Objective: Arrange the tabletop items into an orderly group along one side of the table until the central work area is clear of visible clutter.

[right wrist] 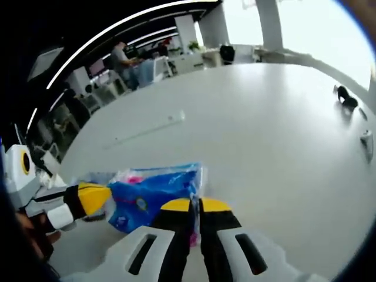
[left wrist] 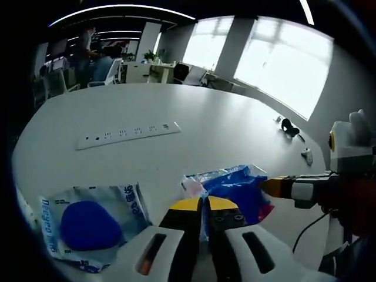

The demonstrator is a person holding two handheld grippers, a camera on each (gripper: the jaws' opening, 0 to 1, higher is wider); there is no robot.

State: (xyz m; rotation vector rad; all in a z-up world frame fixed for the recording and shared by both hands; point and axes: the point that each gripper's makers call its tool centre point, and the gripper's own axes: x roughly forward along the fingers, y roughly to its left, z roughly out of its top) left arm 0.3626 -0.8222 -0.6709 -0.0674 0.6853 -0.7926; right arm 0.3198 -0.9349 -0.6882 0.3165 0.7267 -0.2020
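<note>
Both grippers (left wrist: 204, 204) (right wrist: 194, 205) (jaws together) at the blue packet (right wrist: 154, 197)

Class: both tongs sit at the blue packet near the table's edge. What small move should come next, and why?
Probably slide the blue packet toward the clear pouch with the blue pad, grouping them along this edge. Both the left tongs and the right tongs look shut at it.

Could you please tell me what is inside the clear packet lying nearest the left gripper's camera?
Through the clear packet a rounded dark blue item shows, filling most of it. What it is cannot be told, and anything beneath it is covered. Blue lettering runs along the packet's edges.
</note>
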